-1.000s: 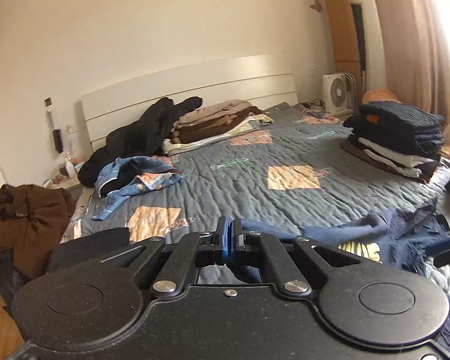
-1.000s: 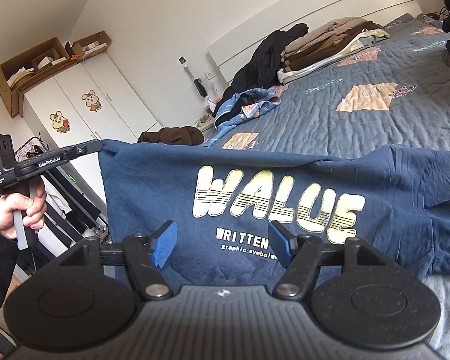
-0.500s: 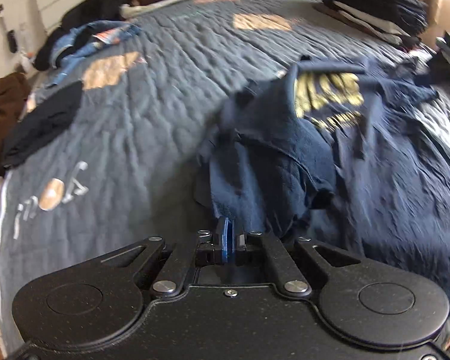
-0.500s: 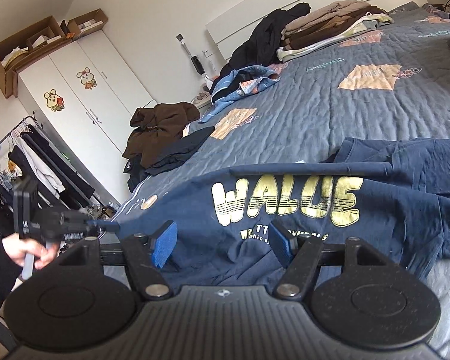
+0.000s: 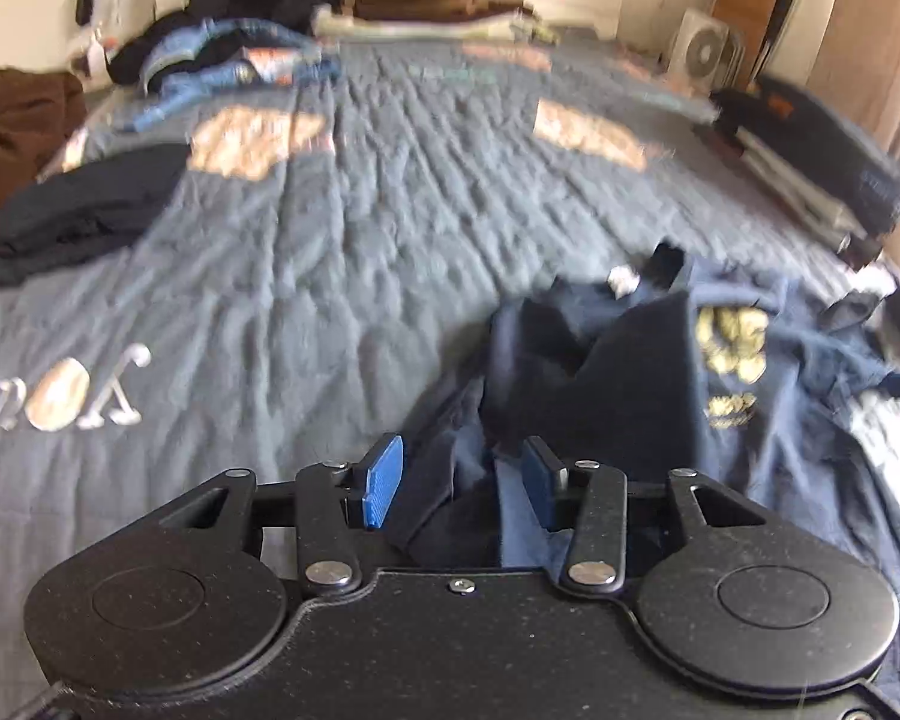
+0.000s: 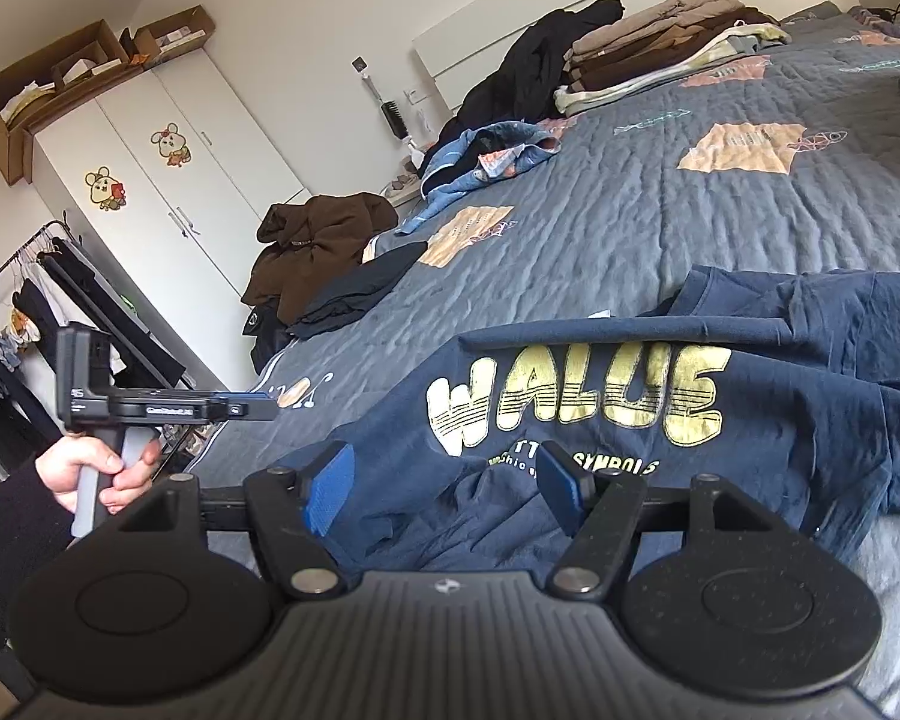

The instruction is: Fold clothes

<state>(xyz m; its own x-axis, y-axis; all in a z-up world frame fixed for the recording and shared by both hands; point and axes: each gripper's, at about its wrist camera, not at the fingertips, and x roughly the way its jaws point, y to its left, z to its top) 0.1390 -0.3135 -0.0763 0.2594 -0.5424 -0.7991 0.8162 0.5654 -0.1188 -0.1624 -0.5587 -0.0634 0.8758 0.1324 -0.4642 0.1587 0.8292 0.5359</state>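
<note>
The bed (image 6: 600, 240), under a grey-blue quilt with orange patches, fills both views. Folded stacks sit at its far end by the headboard (image 6: 660, 54) and on its right edge (image 5: 822, 168); loose garments lie along its left side, a dark one (image 5: 84, 210) and a blue patterned one (image 6: 486, 156).

The navy T-shirt (image 6: 630, 420) being worked on lies at the near edge of the bed, print side up, its yellow lettering readable from the right wrist view. It is rumpled rather than flat: one side is bunched into a ridge and the hem is heaped close to the claws.

The left claw (image 5: 461, 483) has its jaws opening; a fold of the shirt lies between the blue pads but they are not pressing on it, so the cloth is being let go. The right claw (image 6: 444, 483) stands about half open above the shirt's near edge, gripping nothing.

By my reading this is the laying-out step, with no fold made yet. The next move calls for both claws to take opposite edges and draw the shirt flat, smoothing the bunched side, before a sleeve is turned in.
</note>
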